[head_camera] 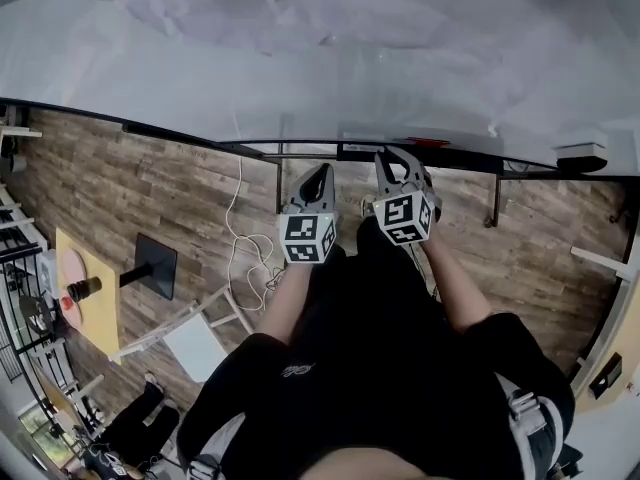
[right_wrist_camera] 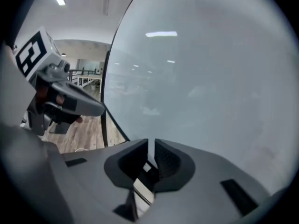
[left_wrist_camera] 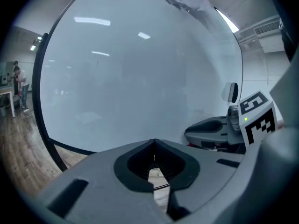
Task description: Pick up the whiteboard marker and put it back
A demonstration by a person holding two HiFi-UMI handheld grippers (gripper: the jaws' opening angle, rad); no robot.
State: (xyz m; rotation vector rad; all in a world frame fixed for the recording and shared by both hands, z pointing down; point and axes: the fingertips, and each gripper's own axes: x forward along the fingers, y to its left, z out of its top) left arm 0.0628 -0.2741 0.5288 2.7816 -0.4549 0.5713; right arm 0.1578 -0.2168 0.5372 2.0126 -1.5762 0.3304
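Left claw [left_wrist_camera: 154, 143] shut; right claw [right_wrist_camera: 151, 144] slightly parted; both facing whiteboard [left_wrist_camera: 140, 78].

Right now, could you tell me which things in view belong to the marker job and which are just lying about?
Job in hand: whiteboard; its tray; red item on the tray, probably the marker; left gripper, shut; right gripper, jaws slightly apart, nothing between them.
Lying about: yellow side table; bottle on it; white chair; white cable on the floor.
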